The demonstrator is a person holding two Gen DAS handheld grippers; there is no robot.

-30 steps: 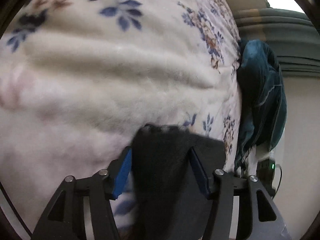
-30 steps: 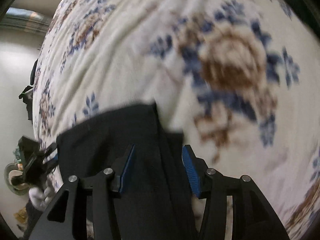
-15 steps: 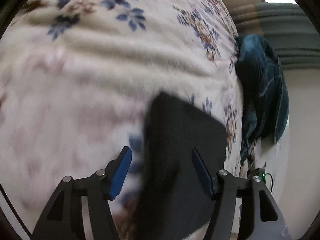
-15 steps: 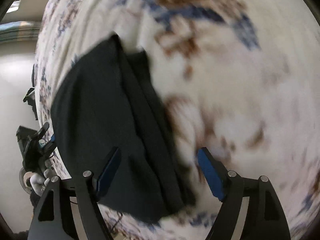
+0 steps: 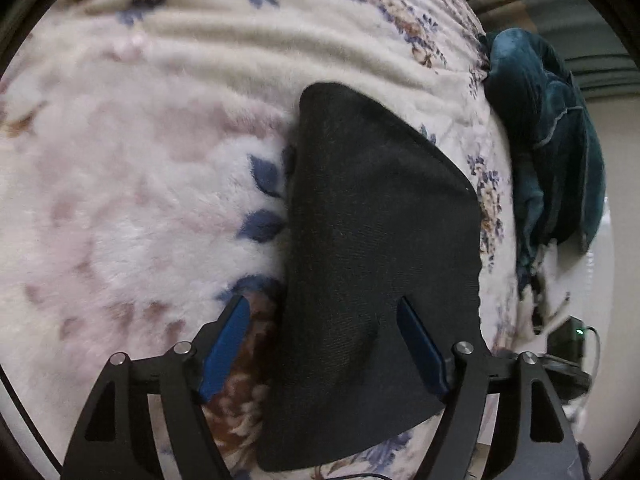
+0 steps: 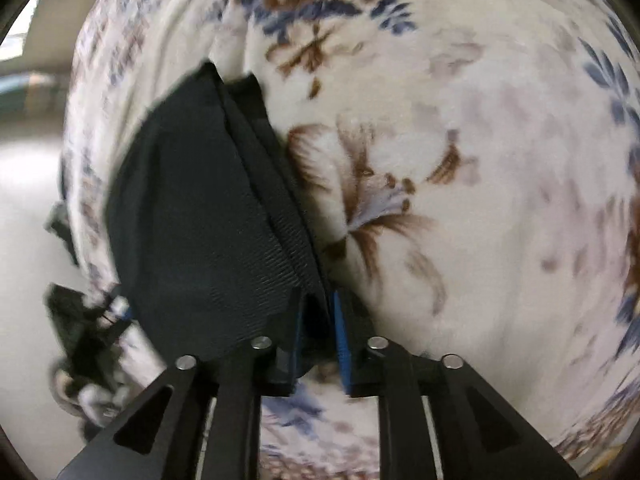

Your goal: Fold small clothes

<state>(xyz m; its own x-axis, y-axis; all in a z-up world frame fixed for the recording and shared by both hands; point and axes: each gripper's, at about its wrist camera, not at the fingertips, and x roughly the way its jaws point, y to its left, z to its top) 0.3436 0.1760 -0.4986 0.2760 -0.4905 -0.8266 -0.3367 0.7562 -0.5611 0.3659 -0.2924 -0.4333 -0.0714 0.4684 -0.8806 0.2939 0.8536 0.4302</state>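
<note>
From my left tongs [image 5: 322, 344], the jaws are opening and their blue pads stand clear of the cloth: the black garment [image 5: 380, 264] lies flat on the floral blanket [image 5: 140, 200] straight ahead, its near end passing between and under the fingers, not gripped. Its long axis runs away from me, up the frame, with the folded edge on the left side. Beyond its right edge a teal cloth [image 5: 548, 152] is bunched at the blanket's border.

From my right tongs [image 6: 316, 332], the jaws are closing on the garment's layered near corner [image 6: 312, 304]; the pads look pressed on that edge. The garment [image 6: 192, 208] spreads up and left from there. I judge the right hand is the one placed to carry the next fold.

Blur hides how many layers are pinched, and the dark clutter at the lower left is unreadable.
</note>
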